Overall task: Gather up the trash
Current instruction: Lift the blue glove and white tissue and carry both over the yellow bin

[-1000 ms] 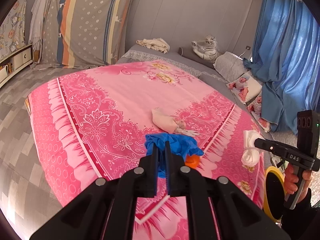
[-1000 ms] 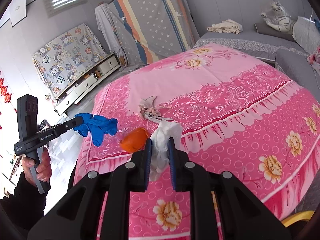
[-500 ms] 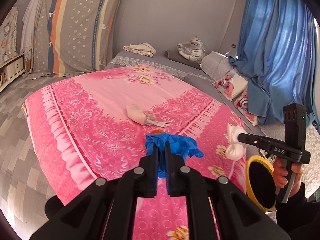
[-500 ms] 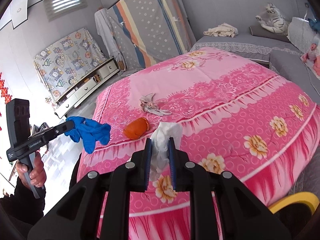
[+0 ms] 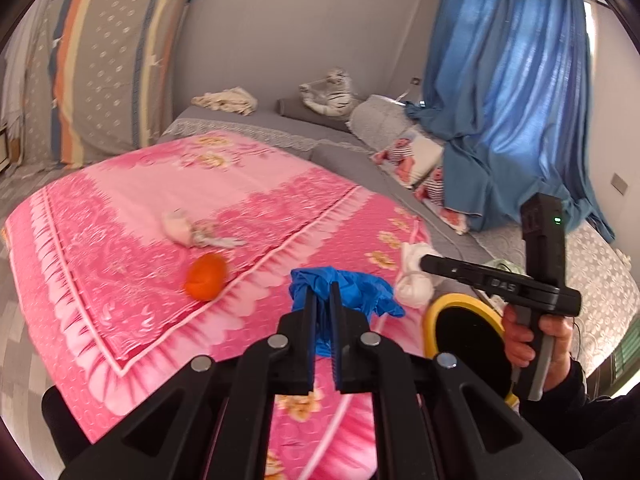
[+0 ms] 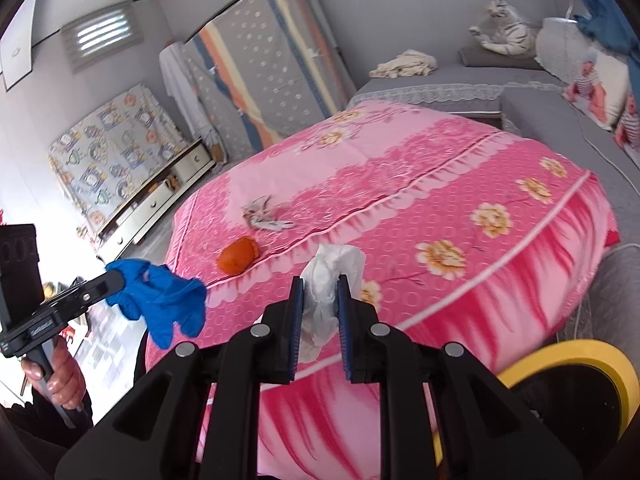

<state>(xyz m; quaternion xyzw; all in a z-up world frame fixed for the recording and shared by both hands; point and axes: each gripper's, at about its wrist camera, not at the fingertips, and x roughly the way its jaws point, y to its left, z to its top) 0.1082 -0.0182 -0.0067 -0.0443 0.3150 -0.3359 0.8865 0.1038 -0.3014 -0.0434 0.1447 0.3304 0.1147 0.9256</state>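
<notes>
Left wrist view: the left gripper is clamped on a blue glove, and since a second ago it has swung from over the pink bedspread toward the yellow-rimmed bin at four o'clock. The right gripper pinches a white tissue and has likewise drawn back past the bed's edge, the bin rim now at its five o'clock. Both loads look ready for dropping. An orange peel and what seems a crumpled wrapper, too blurred to be sure, lie on the bedspread at ten o'clock, not yet collected.
</notes>
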